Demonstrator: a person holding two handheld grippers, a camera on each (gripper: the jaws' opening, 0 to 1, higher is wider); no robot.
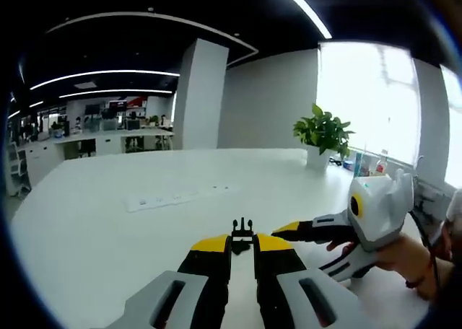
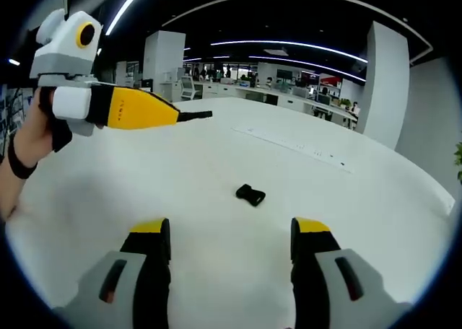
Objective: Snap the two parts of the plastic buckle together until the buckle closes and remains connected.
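Gripping a small black buckle part point(image 1: 242, 230) between its yellow-tipped fingers point(image 1: 211, 246), the left gripper point(image 1: 242, 244) is clenched, with the part's prongs sticking up just past the fingertips. In the left gripper view this gripper rises from the bottom edge over the white tabletop point(image 1: 108, 206), and the right gripper point(image 1: 283, 232) comes in from the right side, held in a person's hand point(image 1: 404, 260), its dark tip lying just beside the left fingers.

In the right gripper view, the right gripper point(image 2: 231, 231) has its fingers point(image 2: 151, 235) spread wide apart and holds nothing. The second buckle part point(image 2: 250, 193), black as well, lies flat on the tabletop point(image 2: 375, 221) ahead of the gap between those fingers, well apart from both of them. The left gripper point(image 2: 206, 115) shows at upper left in this view, raised above the tabletop with a hand point(image 2: 32, 145) around its body; the thin dark piece at its tip is too small to make out.

A strip of white sockets point(image 1: 177, 197) is set into the tabletop farther back, and a potted plant point(image 1: 323, 138) stands near the window side. Office desks point(image 2: 289, 98) line the background.
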